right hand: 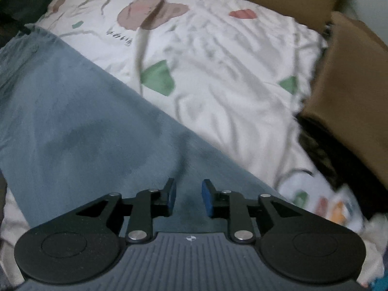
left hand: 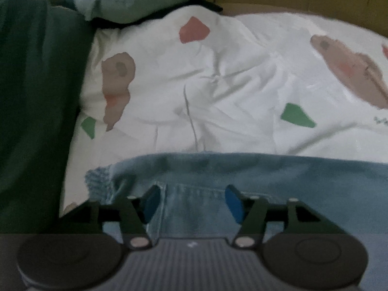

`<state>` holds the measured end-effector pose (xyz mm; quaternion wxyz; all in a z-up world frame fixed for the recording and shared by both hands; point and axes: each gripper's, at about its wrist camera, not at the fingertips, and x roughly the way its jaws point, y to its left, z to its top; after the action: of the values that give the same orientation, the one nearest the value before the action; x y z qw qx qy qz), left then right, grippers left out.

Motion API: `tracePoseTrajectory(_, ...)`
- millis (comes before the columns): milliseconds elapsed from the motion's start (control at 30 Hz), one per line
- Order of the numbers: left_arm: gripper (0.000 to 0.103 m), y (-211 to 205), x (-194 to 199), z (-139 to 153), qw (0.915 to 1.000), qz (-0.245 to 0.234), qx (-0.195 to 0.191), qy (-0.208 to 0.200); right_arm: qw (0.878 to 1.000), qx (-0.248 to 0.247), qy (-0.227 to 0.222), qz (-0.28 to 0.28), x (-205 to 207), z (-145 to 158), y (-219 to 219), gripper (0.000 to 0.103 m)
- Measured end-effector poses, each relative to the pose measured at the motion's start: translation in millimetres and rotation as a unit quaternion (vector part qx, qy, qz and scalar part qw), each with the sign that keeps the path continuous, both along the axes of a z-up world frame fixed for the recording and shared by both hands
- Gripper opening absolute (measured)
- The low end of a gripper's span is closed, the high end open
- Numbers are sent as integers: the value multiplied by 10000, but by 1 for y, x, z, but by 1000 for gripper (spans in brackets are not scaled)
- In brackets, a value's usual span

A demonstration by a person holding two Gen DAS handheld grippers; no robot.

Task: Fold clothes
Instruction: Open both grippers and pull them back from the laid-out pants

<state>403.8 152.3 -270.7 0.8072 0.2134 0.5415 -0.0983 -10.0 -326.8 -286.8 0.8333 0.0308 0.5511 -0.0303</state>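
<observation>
Black linkage arms, blue-padded fingers — silver pivot screws, ribbed grey body

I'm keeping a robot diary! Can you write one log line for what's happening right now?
step: fold clothes | left gripper: open over jeans | right gripper: open over jeans | surface: patterned white sheet | grasp: none

Light-blue denim jeans (frayed hem at one corner) lie flat on the bedding.

Left gripper over the jeans, jaws wide apart, holding nothing. Right gripper likewise over them, jaws parted, empty.
</observation>
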Motion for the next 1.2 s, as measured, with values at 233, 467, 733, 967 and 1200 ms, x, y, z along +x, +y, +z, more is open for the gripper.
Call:
tracePoseTrajectory(233,78,4,-34,71,9991,249,-330,-58,9990,7,-238,-387,-45,44,-26,34)
tracePoseTrajectory(467,78,6,-90,141,9984,257,-454,-213,9959,-8,-548,-725,-88,96,-45,40)
tracePoseTrajectory(733,82,21,-139,194,9975,464,-498,-214,9873,189,-877,-1311,-139,138,-62,42)
tracePoseTrajectory(967,84,30,-163,228,9939,764,-757,-261,9796,399,-1093,-1639,-171,163,-67,54)
tracePoseTrajectory(1200,92,18,-182,240,9925,609,-1017,-287,9743,413,-1312,-1784,-203,195,-68,67)
